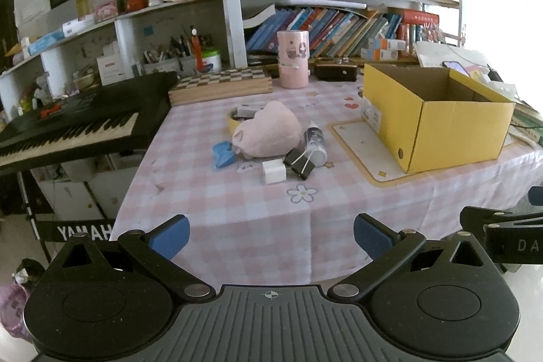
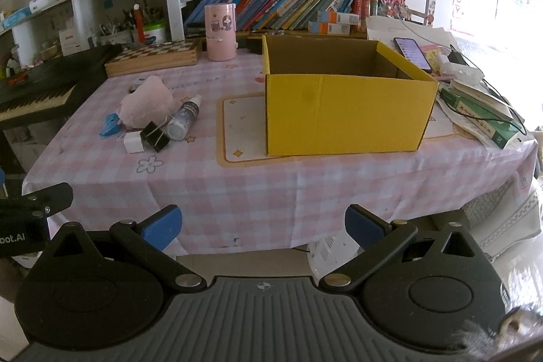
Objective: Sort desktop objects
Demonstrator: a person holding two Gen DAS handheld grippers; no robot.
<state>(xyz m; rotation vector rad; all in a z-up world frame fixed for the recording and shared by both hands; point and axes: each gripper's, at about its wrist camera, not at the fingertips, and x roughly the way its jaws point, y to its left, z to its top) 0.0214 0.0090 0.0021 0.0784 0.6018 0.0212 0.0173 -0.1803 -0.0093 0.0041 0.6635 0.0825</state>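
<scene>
step: first pick, judged | left tool (image 1: 271, 234) wide, empty; right tool (image 2: 263, 224) wide, empty | clutter mid-desk left of open yellow cardboard box (image 2: 342, 114) | advice: take outermost small white plastic cube (image 1: 274, 171) first; approach low, square

Table with pink checked cloth (image 2: 271, 185). On it: open yellow cardboard box (image 2: 342, 111) on a cream mat (image 2: 237, 128); left cluster of pink plush (image 1: 268, 131), blue clip (image 1: 224, 154), white charger cube (image 1: 274, 171), black binder clip (image 1: 300, 162), small spray bottle (image 1: 315, 139) lying flat. At the back: wooden chessboard box (image 1: 220, 84), pink cylinder (image 1: 293, 58). Right edge: phone (image 2: 412, 53), green boxes (image 2: 482, 114), papers.
</scene>
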